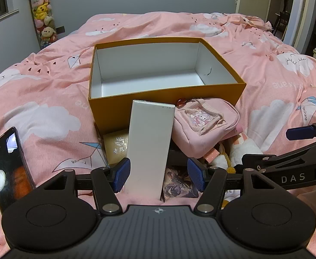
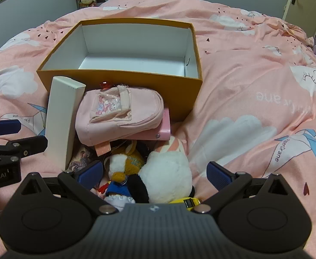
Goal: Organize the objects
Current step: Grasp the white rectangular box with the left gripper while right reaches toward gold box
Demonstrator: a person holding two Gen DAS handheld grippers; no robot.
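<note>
An open, empty orange box (image 1: 136,110) with a white inside stands on the pink bed; it also shows in the right wrist view (image 2: 119,82). A tall white box (image 1: 149,146) stands upright between the open jaws of my left gripper (image 1: 159,174), the left pad close to it, the right pad apart. It shows in the right wrist view (image 2: 60,116) too. A small pink backpack (image 2: 119,114) lies on a pink case (image 2: 165,127). My right gripper (image 2: 154,172) is open around a white plush toy (image 2: 166,174).
A black phone (image 1: 7,166) lies on the bed at the left. A gold booklet (image 1: 117,146) and a picture card (image 1: 177,185) lie under the pile. An orange plush (image 2: 125,161) and a yellow item (image 2: 189,201) sit by the right gripper. A plush-filled column (image 1: 42,15) stands at the wall.
</note>
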